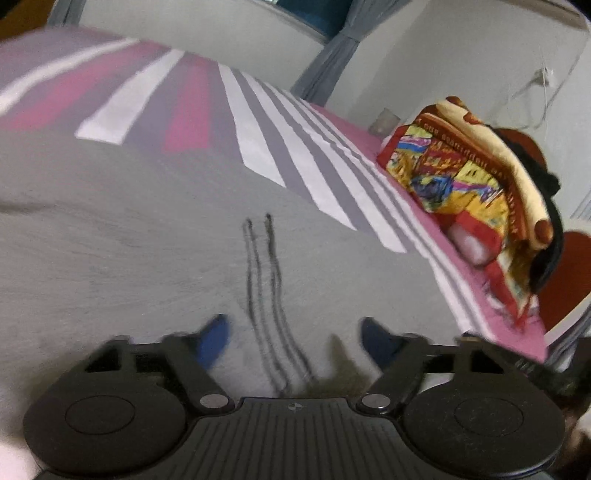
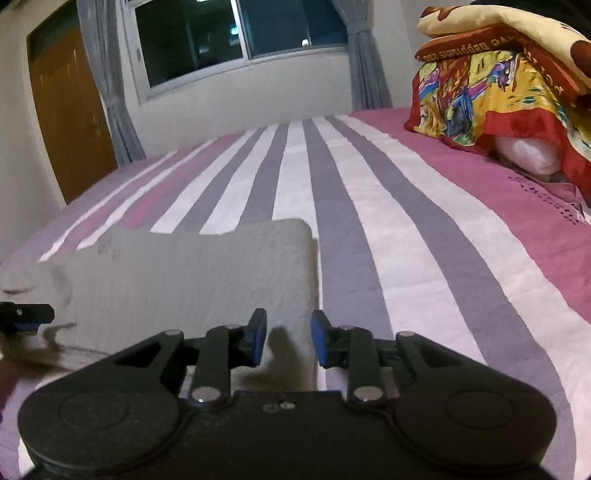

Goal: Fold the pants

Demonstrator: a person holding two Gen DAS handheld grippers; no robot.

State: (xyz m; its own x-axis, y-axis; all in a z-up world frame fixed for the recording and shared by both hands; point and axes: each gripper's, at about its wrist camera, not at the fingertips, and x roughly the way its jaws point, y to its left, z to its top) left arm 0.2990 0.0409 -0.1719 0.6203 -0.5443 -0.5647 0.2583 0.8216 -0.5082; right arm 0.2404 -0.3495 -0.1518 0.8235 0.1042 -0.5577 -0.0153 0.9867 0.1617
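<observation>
The grey pants (image 1: 129, 240) lie flat on the bed and fill the lower left wrist view. Their two dark drawstrings (image 1: 266, 295) run toward the camera. My left gripper (image 1: 295, 341) hovers just over the cloth, open, with the drawstrings passing between its blue pads (image 1: 214, 339). In the right wrist view the pants (image 2: 203, 273) form a folded grey slab with a squared far right corner. My right gripper (image 2: 289, 338) is open with a narrow gap, over the pants' right edge, nothing pinched. The left gripper's finger (image 2: 26, 315) shows at the left edge, on the cloth.
The bed carries a pink, white and grey striped sheet (image 2: 369, 206). A pile of colourful bedding (image 2: 498, 92) sits at the right. Behind the bed are a dark window (image 2: 240, 33), grey curtains (image 2: 110, 110) and a wooden door (image 2: 70, 110).
</observation>
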